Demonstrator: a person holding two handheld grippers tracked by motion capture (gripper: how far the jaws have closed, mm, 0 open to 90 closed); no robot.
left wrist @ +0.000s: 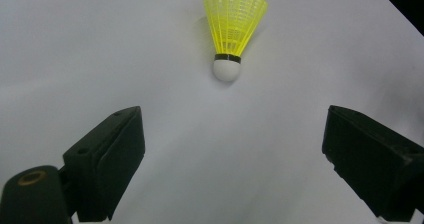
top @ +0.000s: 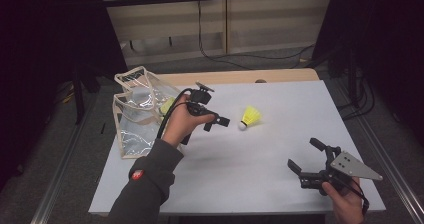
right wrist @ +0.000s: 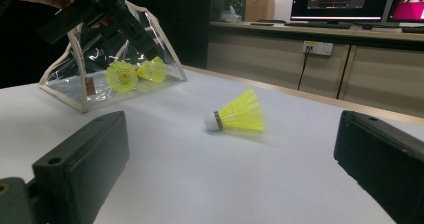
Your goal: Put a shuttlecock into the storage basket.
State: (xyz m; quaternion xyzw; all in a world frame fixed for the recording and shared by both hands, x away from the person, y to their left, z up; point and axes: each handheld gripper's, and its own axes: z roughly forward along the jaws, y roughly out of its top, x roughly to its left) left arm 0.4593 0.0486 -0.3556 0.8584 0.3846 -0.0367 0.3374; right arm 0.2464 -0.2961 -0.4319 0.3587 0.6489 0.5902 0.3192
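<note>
A yellow shuttlecock [top: 249, 118] lies on its side mid-table, white cork toward the person.

White-topped bench [top: 280, 149] with pale wooden far edge, grey carpeted floor [top: 75, 159] crossed by black cables [top: 235, 59], beige wood-panelled cabinets [right wrist: 280, 49] along the far wall, lit dark-framed monitors [right wrist: 340, 1] set on top, dim surroundings at both sides

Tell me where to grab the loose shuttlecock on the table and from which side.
Probably best to grip the shuttlecock at its white cork, not the skirt: the cork looks solid, while the yellow mesh skirt would likely flex. It lies on its side with the cork pointing toward the left gripper, which is open and already facing it, so come in from that side, fingers straddling the cork.
</note>
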